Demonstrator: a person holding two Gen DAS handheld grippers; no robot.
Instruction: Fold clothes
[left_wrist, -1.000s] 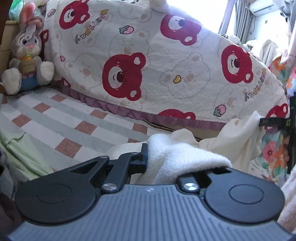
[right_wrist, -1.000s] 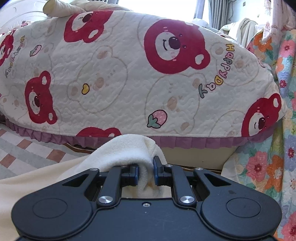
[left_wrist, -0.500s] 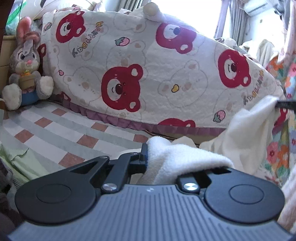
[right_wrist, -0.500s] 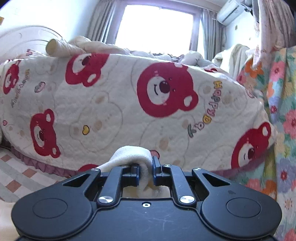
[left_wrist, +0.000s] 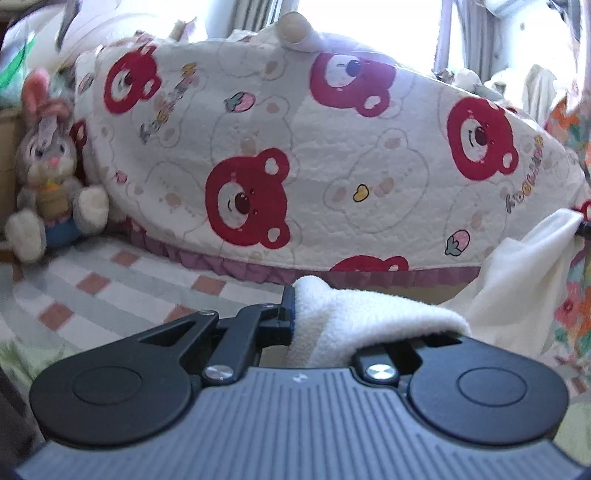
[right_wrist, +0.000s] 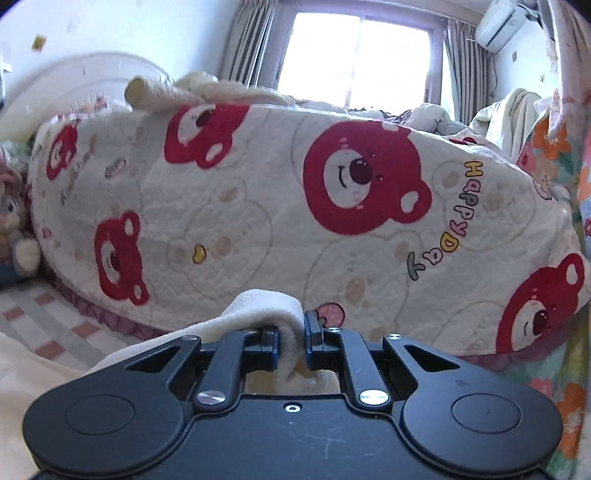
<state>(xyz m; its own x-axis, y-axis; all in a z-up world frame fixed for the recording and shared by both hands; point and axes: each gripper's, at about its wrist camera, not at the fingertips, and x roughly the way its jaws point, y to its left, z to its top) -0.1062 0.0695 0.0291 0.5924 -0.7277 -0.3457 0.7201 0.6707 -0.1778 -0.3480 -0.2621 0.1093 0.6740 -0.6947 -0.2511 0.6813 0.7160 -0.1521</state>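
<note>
A cream fleece garment (left_wrist: 362, 314) is held up off the checked surface by both grippers. My left gripper (left_wrist: 332, 317) is shut on a thick fold of it; the fleece drapes over and hides the right finger. The cloth stretches right to a far corner (left_wrist: 535, 258), where the other gripper's tip shows at the frame edge. In the right wrist view my right gripper (right_wrist: 291, 332) is shut on a fold of the same fleece (right_wrist: 258, 310), which trails down to the left.
A quilt with red bears (left_wrist: 332, 155) is heaped ahead, also in the right wrist view (right_wrist: 332, 206). A plush rabbit (left_wrist: 48, 177) sits at the left. A checked mat (left_wrist: 110, 291) lies below. Floral fabric (right_wrist: 576, 258) hangs at the right.
Both grippers have risen with the fleece; the views tilt upward, showing the window. The cloth between them has lifted and stretched out to the right.
</note>
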